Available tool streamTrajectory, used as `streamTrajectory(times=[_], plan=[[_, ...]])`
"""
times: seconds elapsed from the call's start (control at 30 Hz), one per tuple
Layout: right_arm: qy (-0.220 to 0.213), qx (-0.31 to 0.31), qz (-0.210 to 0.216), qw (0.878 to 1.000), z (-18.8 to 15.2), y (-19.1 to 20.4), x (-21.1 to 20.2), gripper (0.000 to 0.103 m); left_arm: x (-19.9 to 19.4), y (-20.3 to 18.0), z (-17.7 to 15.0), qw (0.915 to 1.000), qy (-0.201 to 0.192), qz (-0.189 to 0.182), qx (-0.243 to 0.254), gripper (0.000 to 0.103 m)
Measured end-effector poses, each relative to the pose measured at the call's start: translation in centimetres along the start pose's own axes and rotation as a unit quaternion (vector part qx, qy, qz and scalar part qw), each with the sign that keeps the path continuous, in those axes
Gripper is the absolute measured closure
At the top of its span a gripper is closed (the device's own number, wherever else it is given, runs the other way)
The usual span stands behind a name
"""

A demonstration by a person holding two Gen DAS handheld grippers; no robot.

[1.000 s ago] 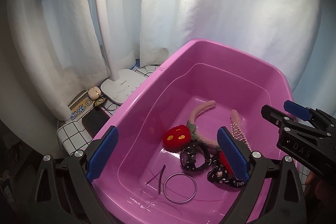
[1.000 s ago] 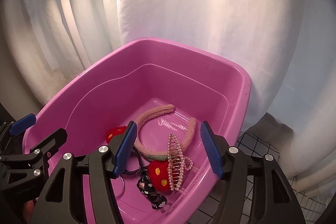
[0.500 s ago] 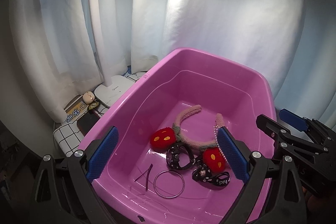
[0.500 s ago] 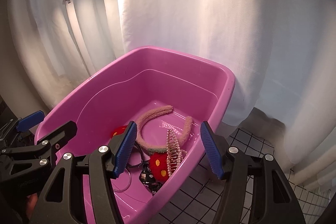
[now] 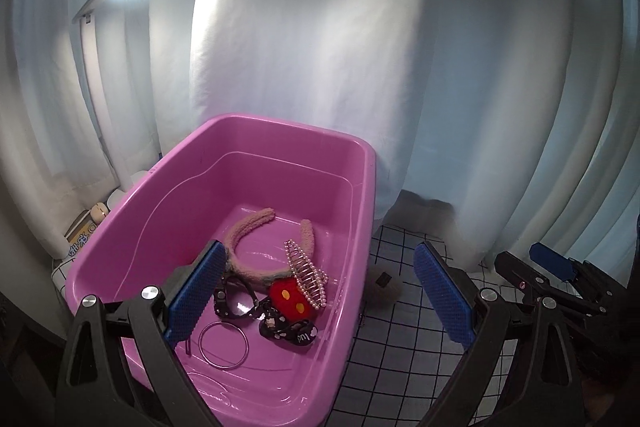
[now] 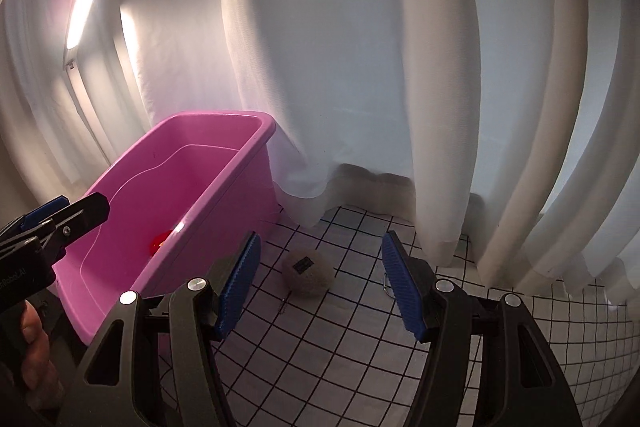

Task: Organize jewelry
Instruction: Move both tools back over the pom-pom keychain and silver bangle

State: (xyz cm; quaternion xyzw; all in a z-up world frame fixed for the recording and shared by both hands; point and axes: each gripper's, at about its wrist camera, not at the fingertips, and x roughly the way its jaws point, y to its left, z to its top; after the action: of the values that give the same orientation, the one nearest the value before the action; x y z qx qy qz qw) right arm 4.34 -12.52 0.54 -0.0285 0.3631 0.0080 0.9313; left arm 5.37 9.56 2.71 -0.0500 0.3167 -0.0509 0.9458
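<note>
A pink plastic tub [image 5: 362,163] [image 6: 240,163] stands on a grid-patterned cloth. In it lie a fuzzy pink headband [image 5: 248,227] with red plush ears [image 5: 290,297], a pearl hair claw [image 5: 306,273], a black spotted bow [image 5: 288,331], a black buckle piece [image 5: 234,297] and a metal ring [image 5: 224,345]. My left gripper [image 5: 320,291] is open and empty above the tub's near right part. My right gripper [image 6: 320,279] is open and empty over the cloth, right of the tub, facing a grey fuzzy ball [image 6: 307,271], which also shows in the left wrist view [image 5: 384,285].
White curtains [image 6: 360,67] hang close behind the tub and cloth. A lit lamp bar [image 6: 82,15] stands at the back left. Small items [image 5: 86,231] sit left of the tub. A small metal loop [image 6: 386,283] lies on the cloth by my right finger.
Both grippers have pulled back and swung right. The tub now sits further left in both views, and the grey ball on the cloth has come into view.
</note>
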Motion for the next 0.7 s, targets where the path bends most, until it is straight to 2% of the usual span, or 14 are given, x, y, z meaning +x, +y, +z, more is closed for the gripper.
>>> streamTrajectory(times=[0.13, 0.33, 0.5, 0.7], plan=[[0.004, 0.027, -0.025, 0.999, -1.7, -3.6, -1.0, 0.043, 0.3, -3.6, -0.8, 0.9993, 0.005, -0.031, 0.022, 0.010], [0.023, 0.050, -0.040, 0.998, -4.2, -7.0, -0.1, 0.043, 2.3, -7.7, -3.2, 0.9966, 0.025, -0.063, 0.047, 0.010], [0.058, 0.055, -0.041, 0.996, -6.8, -8.9, 2.8, 0.043, 5.6, -9.7, -5.9, 0.9949, 0.054, -0.052, 0.067, 0.010], [0.089, 0.048, -0.029, 0.994, -8.8, -9.8, 7.2, 0.043, 10.2, -10.3, -8.3, 0.9937, 0.085, -0.030, 0.067, 0.010]])
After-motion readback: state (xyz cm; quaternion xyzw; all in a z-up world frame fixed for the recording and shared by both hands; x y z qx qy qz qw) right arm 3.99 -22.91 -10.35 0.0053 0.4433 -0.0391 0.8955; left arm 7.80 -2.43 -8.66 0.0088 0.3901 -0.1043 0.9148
